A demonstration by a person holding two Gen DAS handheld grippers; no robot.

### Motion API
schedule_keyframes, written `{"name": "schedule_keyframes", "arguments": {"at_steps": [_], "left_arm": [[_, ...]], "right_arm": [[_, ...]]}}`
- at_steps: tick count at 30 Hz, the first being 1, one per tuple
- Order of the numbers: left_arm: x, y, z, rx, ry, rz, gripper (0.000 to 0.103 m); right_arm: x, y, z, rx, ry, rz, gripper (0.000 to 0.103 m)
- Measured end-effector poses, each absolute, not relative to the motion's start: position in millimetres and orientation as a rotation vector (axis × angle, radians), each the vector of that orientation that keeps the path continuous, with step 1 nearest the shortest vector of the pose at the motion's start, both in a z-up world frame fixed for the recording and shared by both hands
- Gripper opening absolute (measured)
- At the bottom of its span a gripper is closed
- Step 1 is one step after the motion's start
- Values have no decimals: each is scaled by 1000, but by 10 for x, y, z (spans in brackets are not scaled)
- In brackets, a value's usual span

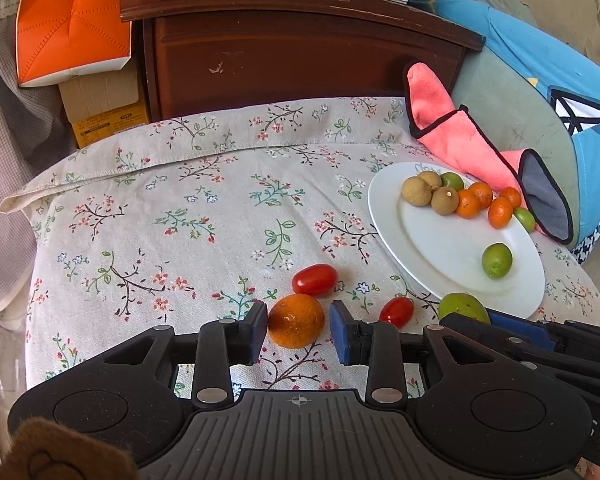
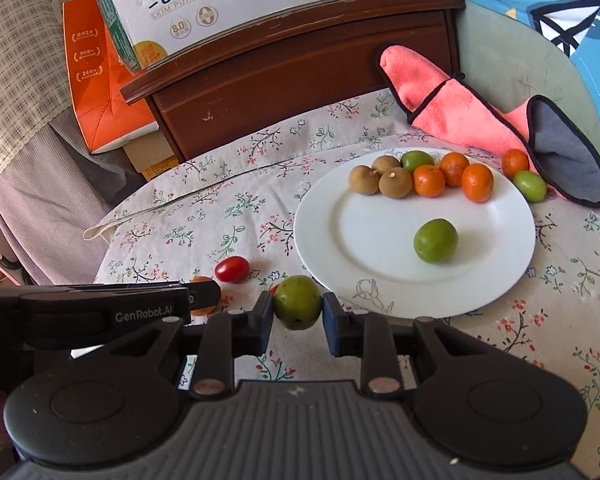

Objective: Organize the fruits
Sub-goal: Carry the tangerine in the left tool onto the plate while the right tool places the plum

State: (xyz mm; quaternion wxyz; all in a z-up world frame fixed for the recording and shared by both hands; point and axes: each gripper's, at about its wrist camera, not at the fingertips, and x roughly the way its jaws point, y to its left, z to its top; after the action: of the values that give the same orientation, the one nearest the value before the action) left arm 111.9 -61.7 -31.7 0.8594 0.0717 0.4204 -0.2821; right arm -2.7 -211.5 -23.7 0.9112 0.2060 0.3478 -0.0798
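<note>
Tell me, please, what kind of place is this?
Probably a bedroom at home: a floral cloth covers the surface, a dark wooden nightstand stands behind it, and cushions lie at the right.

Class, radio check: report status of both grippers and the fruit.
Left gripper open around orange. Right gripper shut on green fruit. Plate close ahead, partly filled. Two tomatoes on cloth.

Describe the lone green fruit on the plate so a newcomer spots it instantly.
Find the white plate on the flowered cloth. Brown, orange and green fruits cluster along its far rim; nearer its middle sits the green fruit on its own. Nothing touches it, unlike the other green fruit wedged in the cluster, and no gripper is around it.
</note>
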Motion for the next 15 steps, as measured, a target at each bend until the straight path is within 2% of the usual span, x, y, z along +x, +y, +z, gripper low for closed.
{"name": "schedule_keyframes", "arguments": {"at_steps": [8,15], "left_arm": [[1161,-661,-425,170,913,-590,31],[1105,-672,-336,166,886,-602,30]], "right_arm": [[-23,-2220,-81,465,726,-146,27],[-14,-2423,129,366,719,-109,27]]}}
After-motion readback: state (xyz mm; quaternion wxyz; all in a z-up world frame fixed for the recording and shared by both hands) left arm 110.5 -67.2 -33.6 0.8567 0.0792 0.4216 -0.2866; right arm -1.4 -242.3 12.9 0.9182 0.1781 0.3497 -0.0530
